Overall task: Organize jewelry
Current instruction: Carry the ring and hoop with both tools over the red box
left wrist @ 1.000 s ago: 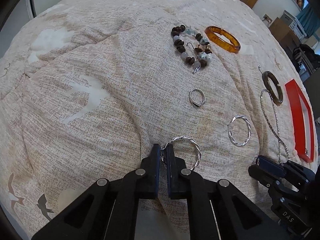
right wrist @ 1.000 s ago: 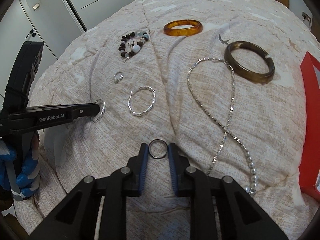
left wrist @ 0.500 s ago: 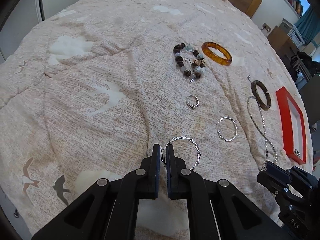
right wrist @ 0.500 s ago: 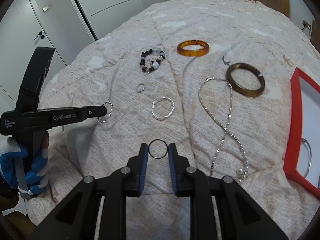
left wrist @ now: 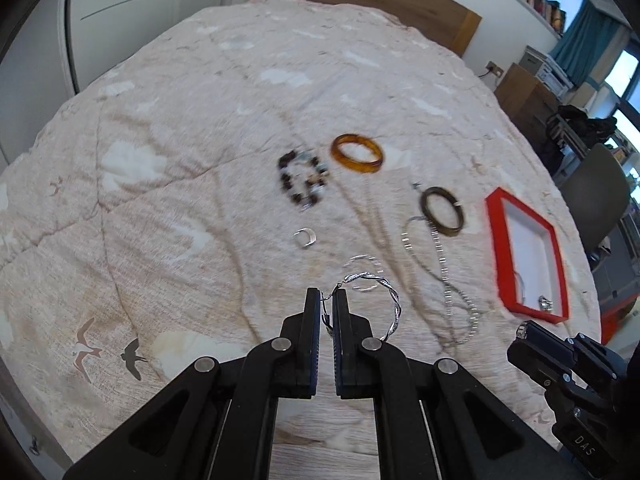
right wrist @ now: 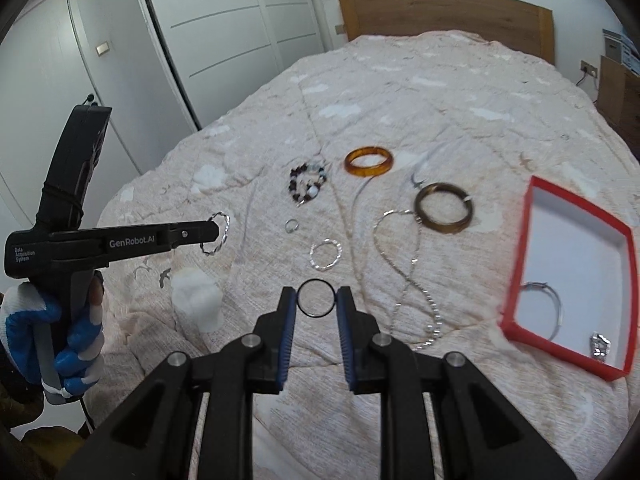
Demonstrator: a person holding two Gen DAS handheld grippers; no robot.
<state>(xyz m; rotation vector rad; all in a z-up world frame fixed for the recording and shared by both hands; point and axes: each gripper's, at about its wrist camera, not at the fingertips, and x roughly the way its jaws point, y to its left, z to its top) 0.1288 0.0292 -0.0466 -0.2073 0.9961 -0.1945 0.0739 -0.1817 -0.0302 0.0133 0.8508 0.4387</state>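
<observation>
My left gripper [left wrist: 327, 295] is shut on a twisted silver hoop earring [left wrist: 390, 300], held well above the bedspread; the same hoop [right wrist: 218, 232] shows in the right wrist view at the tip of that gripper [right wrist: 214, 233]. My right gripper [right wrist: 316, 298] is shut on a thin dark ring [right wrist: 316, 298], also lifted off the bed. A red box with a white inside [right wrist: 624, 248] lies at the right and holds a thin silver hoop [right wrist: 554, 304] and a small sparkly piece [right wrist: 600, 346].
On the bedspread lie an amber bangle [right wrist: 369, 162], a dark brown bangle [right wrist: 444, 208], a beaded bracelet [right wrist: 306, 184], a small silver ring [right wrist: 291, 225], a second twisted hoop [right wrist: 326, 254] and a silver chain [right wrist: 416, 276]. A gloved hand [right wrist: 60, 336] holds the left gripper.
Both grippers have risen away from the bed with their pieces still held. The jewelry on the bedspread looks smaller and the red box has come further into view.
</observation>
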